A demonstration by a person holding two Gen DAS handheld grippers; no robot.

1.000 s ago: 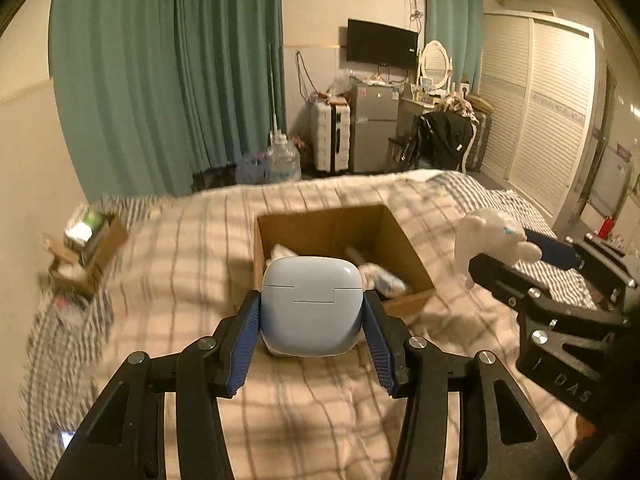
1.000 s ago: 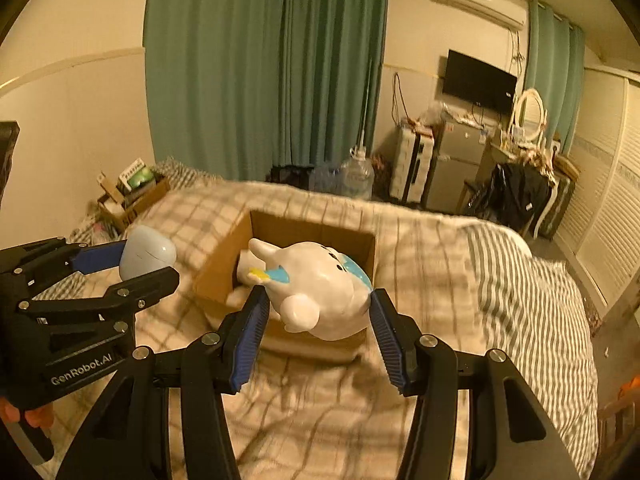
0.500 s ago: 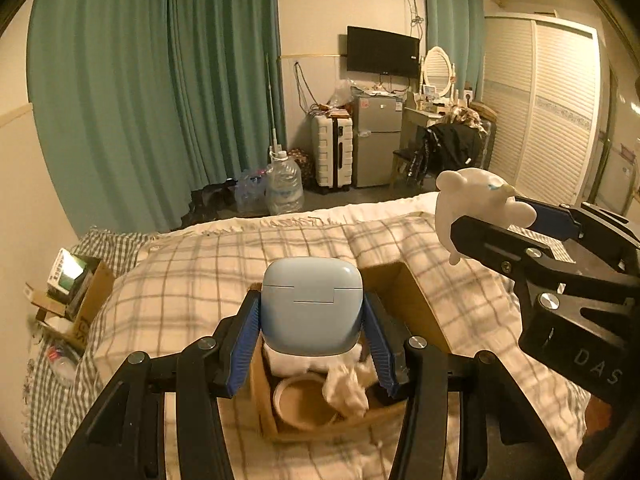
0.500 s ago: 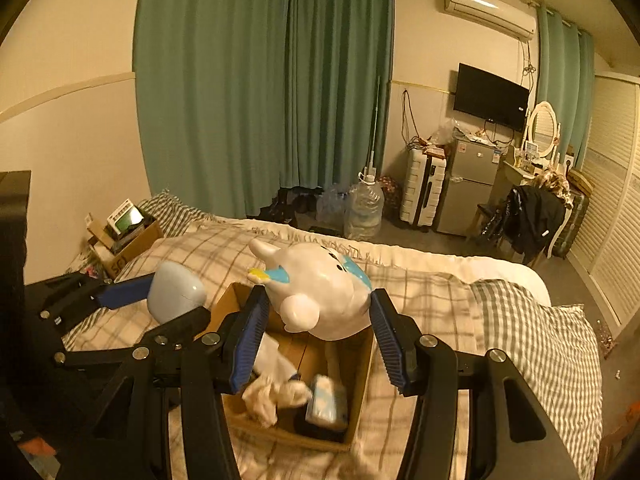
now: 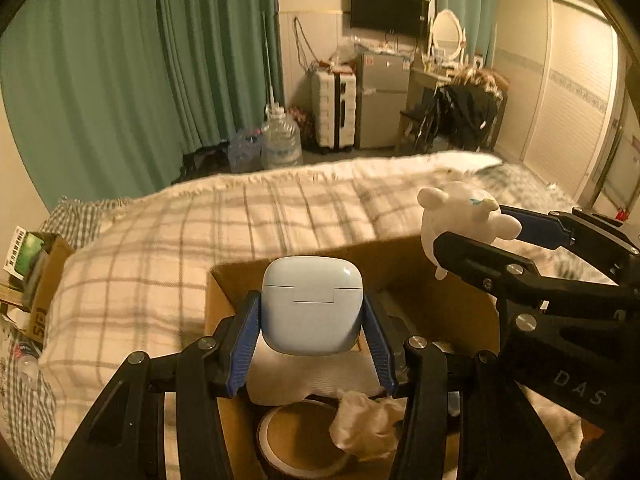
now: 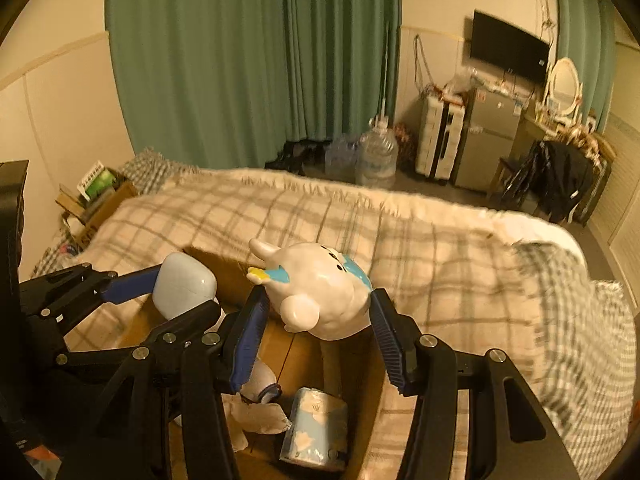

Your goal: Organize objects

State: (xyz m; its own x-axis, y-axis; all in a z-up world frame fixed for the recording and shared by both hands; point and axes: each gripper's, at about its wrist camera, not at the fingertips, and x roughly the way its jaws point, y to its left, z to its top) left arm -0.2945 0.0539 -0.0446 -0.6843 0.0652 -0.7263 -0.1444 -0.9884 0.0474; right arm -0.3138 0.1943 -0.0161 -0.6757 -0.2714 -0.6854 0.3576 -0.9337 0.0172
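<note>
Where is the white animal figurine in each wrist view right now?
Left wrist: white animal figurine at the right edge, pinched in the right gripper.
Right wrist: centre, between that gripper's own fingers, above the cardboard box.
Shared landmark: the water jug by the curtain.

A pale blue earbud case [image 5: 311, 306] with rounded corners is sitting upright and shut, hanging over the open cardboard box [image 5: 400, 256] on the plaid bed. Just to its right, a glossy white figurine [image 6: 324, 290] with blue and yellow markings is tilting above the same box.
</note>
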